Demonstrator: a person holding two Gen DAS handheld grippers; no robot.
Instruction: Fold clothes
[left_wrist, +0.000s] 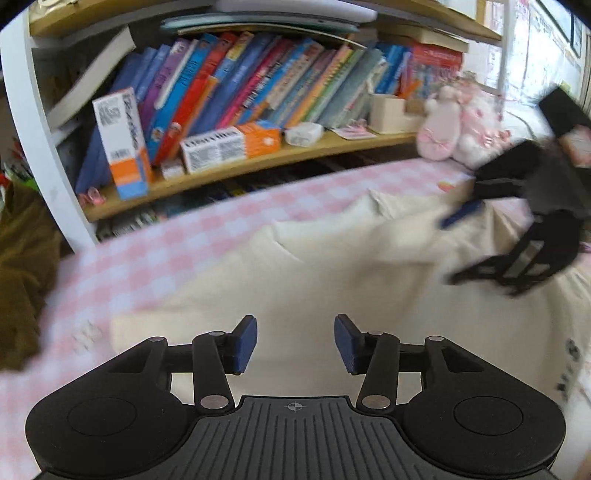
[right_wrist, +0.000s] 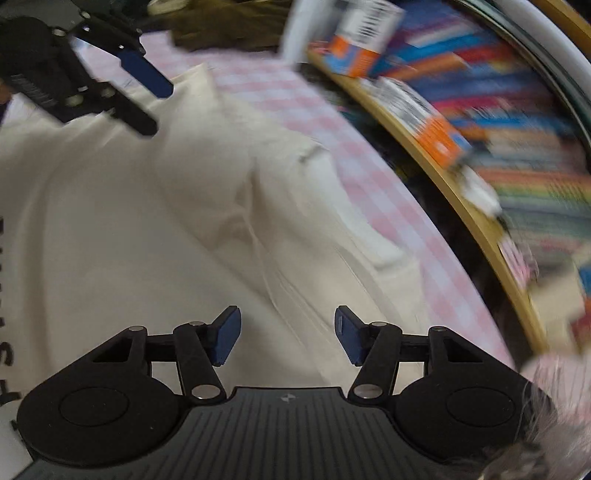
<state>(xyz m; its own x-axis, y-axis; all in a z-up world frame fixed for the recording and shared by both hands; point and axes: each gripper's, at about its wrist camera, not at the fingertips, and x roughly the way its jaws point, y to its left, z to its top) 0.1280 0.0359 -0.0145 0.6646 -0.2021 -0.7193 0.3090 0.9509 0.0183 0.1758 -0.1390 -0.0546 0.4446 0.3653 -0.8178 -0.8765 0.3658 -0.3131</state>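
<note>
So the cream garment (left_wrist: 332, 280) is lying spread out on the pink and white checked cloth (left_wrist: 155, 258), rumpled, with a few folds and ridges running through the middle of it. In the right wrist view you can see some dark lettering (right_wrist: 3, 306) along its left edge, cut off by the frame so I can't read it.

The left gripper (left_wrist: 294, 341) hangs over the near part of the garment with its blue pads (left_wrist: 246, 343) spread apart and nothing between them, just bare cream fabric showing through the gap. The right gripper (right_wrist: 287, 334) is the same deal: jaws spread, nothing pinched, pointing down at a ridge of fabric near the garment's edge.

Each gripper shows up in the other one's camera too. From the left wrist view the right one sits at the far right over the garment (pretty blurry), and from the right wrist view the left one is up in the top left corner.

Behind the bed there's a wooden shelf (left_wrist: 258, 162) packed with colourful books (left_wrist: 258, 81), a couple of orange and white boxes (left_wrist: 231, 146) in front of them, and a pink plush toy (left_wrist: 447, 122) at the shelf's right end. A brown piece of clothing (left_wrist: 22, 266) sits off at the left edge of the checked cloth.
</note>
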